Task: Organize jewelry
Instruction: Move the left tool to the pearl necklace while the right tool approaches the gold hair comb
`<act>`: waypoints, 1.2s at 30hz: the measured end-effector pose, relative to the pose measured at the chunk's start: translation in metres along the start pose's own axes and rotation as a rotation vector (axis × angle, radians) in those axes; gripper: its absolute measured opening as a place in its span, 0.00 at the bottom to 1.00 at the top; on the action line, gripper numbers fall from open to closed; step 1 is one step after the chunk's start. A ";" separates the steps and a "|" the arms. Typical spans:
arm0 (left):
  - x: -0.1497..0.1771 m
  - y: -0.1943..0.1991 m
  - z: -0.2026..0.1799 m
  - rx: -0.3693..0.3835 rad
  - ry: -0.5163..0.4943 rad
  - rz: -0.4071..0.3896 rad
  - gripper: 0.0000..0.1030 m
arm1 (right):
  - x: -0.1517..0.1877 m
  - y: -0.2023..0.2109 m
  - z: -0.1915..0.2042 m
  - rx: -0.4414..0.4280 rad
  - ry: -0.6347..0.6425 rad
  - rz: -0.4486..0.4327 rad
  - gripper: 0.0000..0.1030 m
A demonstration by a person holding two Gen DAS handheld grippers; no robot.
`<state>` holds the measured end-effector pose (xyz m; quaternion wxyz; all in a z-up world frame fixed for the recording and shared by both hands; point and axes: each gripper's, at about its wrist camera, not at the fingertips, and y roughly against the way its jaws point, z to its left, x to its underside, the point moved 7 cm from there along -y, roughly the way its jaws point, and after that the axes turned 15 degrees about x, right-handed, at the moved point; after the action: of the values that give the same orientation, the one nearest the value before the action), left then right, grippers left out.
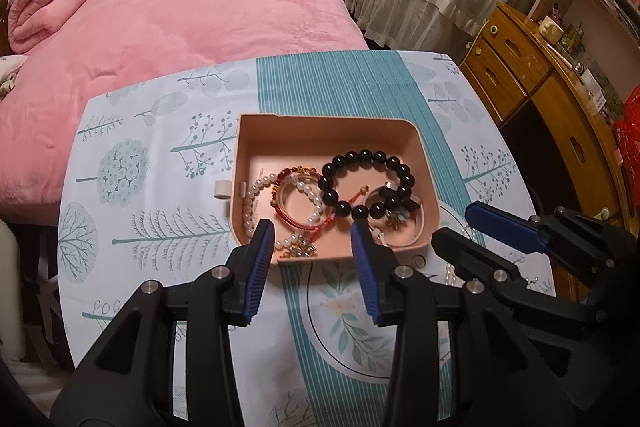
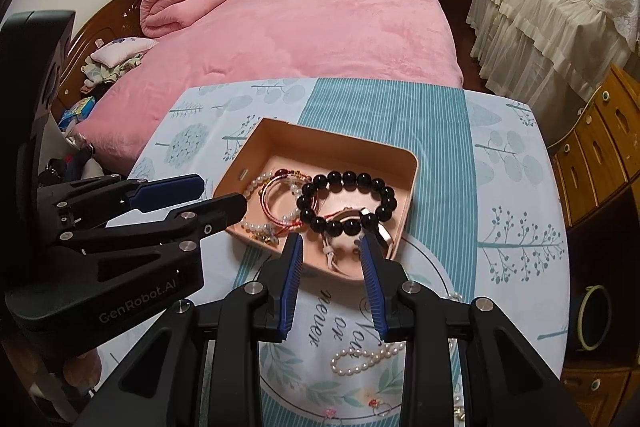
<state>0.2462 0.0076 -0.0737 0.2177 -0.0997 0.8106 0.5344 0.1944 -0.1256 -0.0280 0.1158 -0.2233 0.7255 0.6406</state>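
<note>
Both grippers hang above the near edge of a table point(image 1: 168, 227) covered in a white and teal leaf-print cloth.

Left gripper point(image 1: 313, 243): jaws spread apart, nothing between the blue pads. It sits over the near rim of the tray. In the right wrist view it enters from the left, its tips just beside the tray's left wall.

Right gripper point(image 2: 331, 251): jaws also apart, empty, tips over the tray's near right corner. In the left wrist view it shows at the right edge, beside the tray's near right corner.

Tray point(image 1: 328, 129): pink, shallow, rounded corners, standing at the middle of the table. A small white tab point(image 1: 221, 190) sticks out from its left wall.

Contents of tray:
- black bead bracelet point(image 1: 366, 183), right half, lying flat; a red cord passes inside its loop.
- pearl bracelet point(image 1: 256, 193), left half.
- red cord bracelet point(image 1: 296, 203) with small gold beads, overlapping the pearls.
- a pale band point(image 2: 378, 233) lies under the black beads at the near right; I cannot tell what it is.

Outside the tray: a pearl necklace point(image 2: 362, 359) lies on the cloth, near side, beneath the right gripper's right finger. Two small rings with pink stones point(image 2: 374, 403) lie nearer still.

Beyond the table's far edge is a bed with a pink blanket point(image 1: 180, 7).
</note>
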 end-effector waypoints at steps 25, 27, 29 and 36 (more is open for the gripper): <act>0.031 -0.005 -0.073 0.064 -0.130 0.054 0.35 | 0.087 0.063 -0.119 0.119 -0.119 0.038 0.29; 0.034 -0.008 -0.079 0.070 -0.149 0.067 0.35 | 0.100 0.065 -0.133 0.144 -0.135 0.051 0.29; 0.039 -0.014 -0.086 0.074 -0.166 0.086 0.35 | 0.109 0.066 -0.142 0.153 -0.154 0.064 0.29; 0.059 -0.043 -0.104 0.098 -0.208 0.175 0.35 | 0.156 0.064 -0.168 0.173 -0.232 0.135 0.29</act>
<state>0.1850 -0.1004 -0.1012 0.2578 0.0379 0.8145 0.5184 0.0479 -0.3126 -0.0169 0.1743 -0.0879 0.7730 0.6036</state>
